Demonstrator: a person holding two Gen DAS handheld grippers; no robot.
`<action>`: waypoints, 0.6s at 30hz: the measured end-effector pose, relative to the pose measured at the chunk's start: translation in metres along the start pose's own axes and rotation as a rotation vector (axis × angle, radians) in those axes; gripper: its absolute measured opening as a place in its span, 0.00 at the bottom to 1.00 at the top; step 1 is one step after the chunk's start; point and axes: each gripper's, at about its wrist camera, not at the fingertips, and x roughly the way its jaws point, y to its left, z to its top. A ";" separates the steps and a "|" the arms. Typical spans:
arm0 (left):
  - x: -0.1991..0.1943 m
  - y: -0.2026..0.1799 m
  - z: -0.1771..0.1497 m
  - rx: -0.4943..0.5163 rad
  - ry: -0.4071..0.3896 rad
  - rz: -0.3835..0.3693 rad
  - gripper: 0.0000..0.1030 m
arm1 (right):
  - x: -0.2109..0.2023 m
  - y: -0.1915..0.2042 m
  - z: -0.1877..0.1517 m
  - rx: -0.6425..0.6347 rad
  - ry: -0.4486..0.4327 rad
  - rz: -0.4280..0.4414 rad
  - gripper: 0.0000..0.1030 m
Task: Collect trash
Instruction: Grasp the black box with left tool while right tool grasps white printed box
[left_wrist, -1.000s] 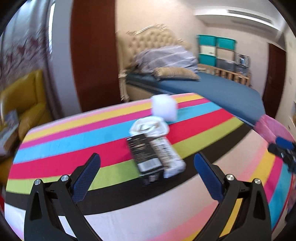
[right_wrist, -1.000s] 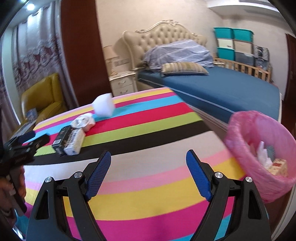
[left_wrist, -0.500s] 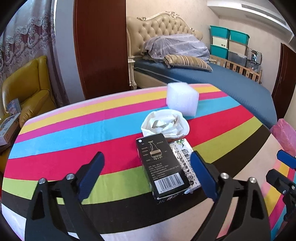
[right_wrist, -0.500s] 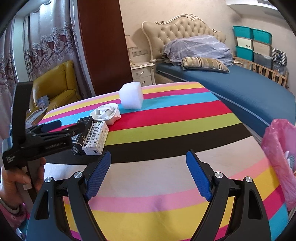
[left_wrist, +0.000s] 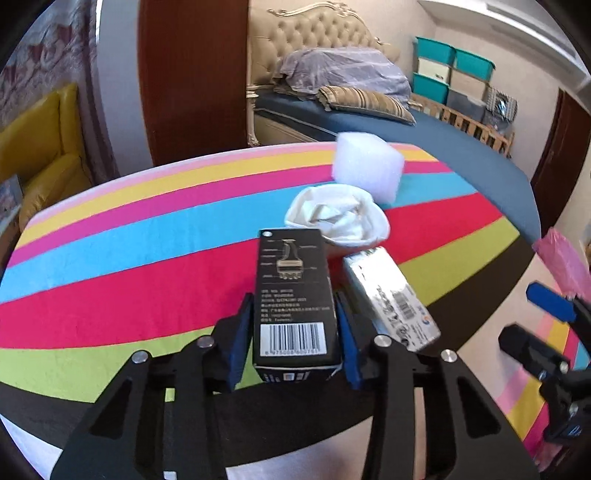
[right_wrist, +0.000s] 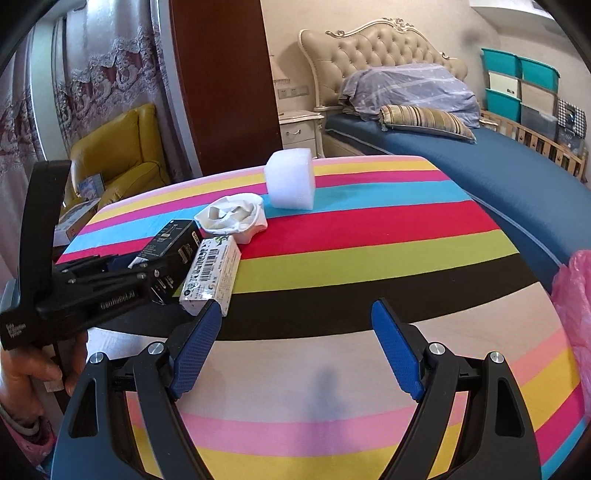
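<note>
A black box (left_wrist: 293, 295) with a barcode lies on the striped tablecloth (left_wrist: 110, 295). My left gripper (left_wrist: 293, 308) has it between its blue pads (left_wrist: 242, 332); the jaws are closing and both pads touch the box's sides. Right beside it lies a white carton (left_wrist: 391, 295); behind are a crumpled white paper cup (left_wrist: 340, 218) and a white foam block (left_wrist: 365, 166). In the right wrist view my right gripper (right_wrist: 297, 310) stands open over the cloth, nothing between its fingers, with the white carton (right_wrist: 212, 273) just past its left fingertip and the left gripper (right_wrist: 140, 273) on the black box (right_wrist: 166, 243).
A pink-bagged bin (right_wrist: 572, 295) stands at the table's right edge. A blue bed (right_wrist: 498, 173) lies beyond the table, a yellow armchair (right_wrist: 118, 155) at the left, a dark wooden panel (right_wrist: 221, 92) behind. A hand (right_wrist: 33, 369) holds the left gripper.
My left gripper moved forward over the black box and its jaws came together around it. The right gripper swung left towards the trash, so the pink bin slid to the frame's edge.
</note>
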 end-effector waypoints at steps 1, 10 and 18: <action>0.000 0.001 0.000 0.004 -0.002 0.004 0.37 | 0.000 0.001 0.000 0.000 0.004 0.000 0.77; -0.033 0.024 -0.013 0.067 -0.099 0.121 0.37 | 0.020 0.031 0.005 -0.063 0.047 0.035 0.77; -0.048 0.060 -0.024 -0.006 -0.121 0.152 0.37 | 0.052 0.073 0.019 -0.137 0.095 0.053 0.77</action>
